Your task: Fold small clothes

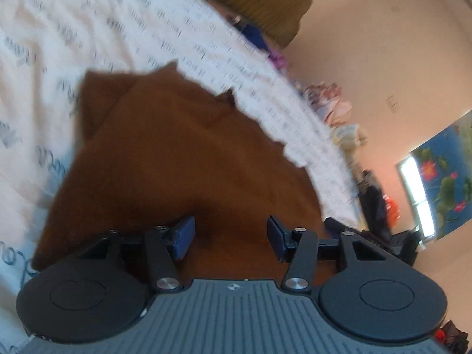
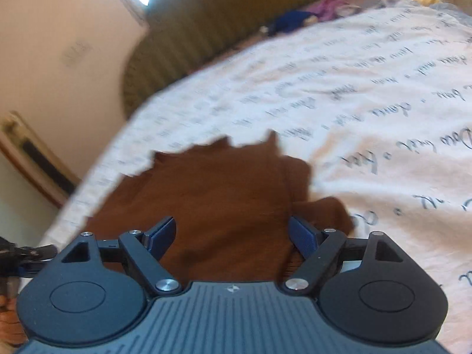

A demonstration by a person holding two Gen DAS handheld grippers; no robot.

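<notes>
A small brown garment (image 1: pixel 177 159) lies spread on a white bedsheet with grey script (image 1: pixel 88 29). It also shows in the right wrist view (image 2: pixel 218 188). My left gripper (image 1: pixel 230 237) is open, its blue pads apart just above the near part of the garment, holding nothing. My right gripper (image 2: pixel 233 237) is open too, over the near edge of the same garment, with a loose flap (image 2: pixel 327 212) by its right finger. Both views are motion-blurred.
An olive ribbed headboard or cushion (image 2: pixel 206 23) stands at the bed's far side, with blue and purple clothes (image 2: pixel 298 19) beside it. A pile of pale clothes (image 1: pixel 333 106) lies at the bed's edge. The bedsheet (image 2: pixel 368 88) stretches right of the garment.
</notes>
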